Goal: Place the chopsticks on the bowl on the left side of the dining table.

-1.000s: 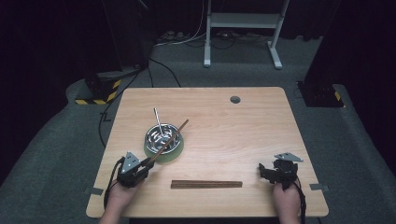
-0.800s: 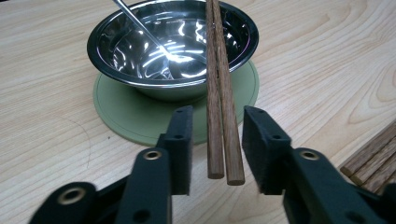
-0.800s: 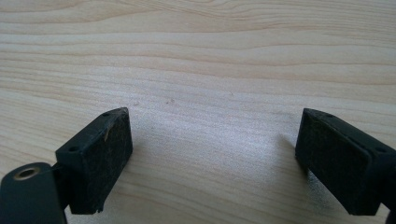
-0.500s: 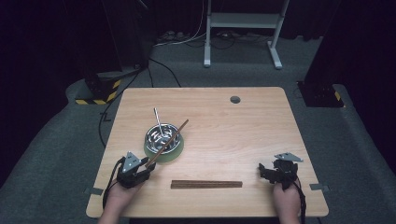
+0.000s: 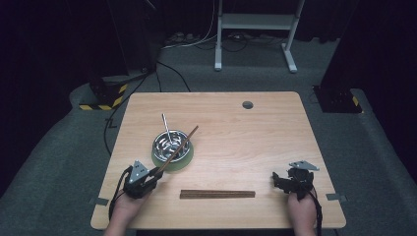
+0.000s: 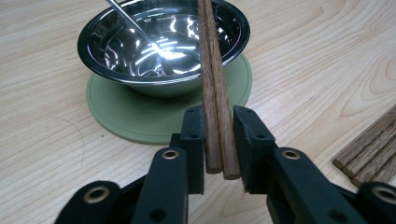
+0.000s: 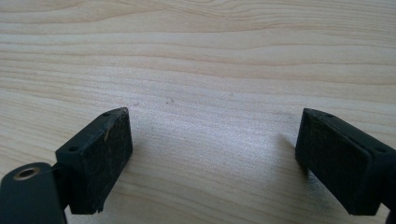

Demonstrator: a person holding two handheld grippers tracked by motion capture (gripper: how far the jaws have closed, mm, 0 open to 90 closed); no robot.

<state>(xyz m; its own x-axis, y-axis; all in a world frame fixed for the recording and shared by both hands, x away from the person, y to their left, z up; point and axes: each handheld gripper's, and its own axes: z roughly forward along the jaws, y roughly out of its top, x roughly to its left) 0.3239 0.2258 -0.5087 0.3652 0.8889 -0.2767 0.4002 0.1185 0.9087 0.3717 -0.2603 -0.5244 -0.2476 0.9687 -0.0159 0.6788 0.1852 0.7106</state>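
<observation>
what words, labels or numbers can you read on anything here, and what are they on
None: no readable word, brand or number on anything.
Steel bowl: reflections, no marking.
Green mat: plain.
Chopsticks in the left gripper: bare wood.
Right gripper: plain black pads.
Yellow and black stripes on the floor by the table: a warning pattern, no text.

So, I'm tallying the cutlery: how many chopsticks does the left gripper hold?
2: both chopsticks lie side by side between the left gripper's pads, their far ends over the bowl.
</observation>
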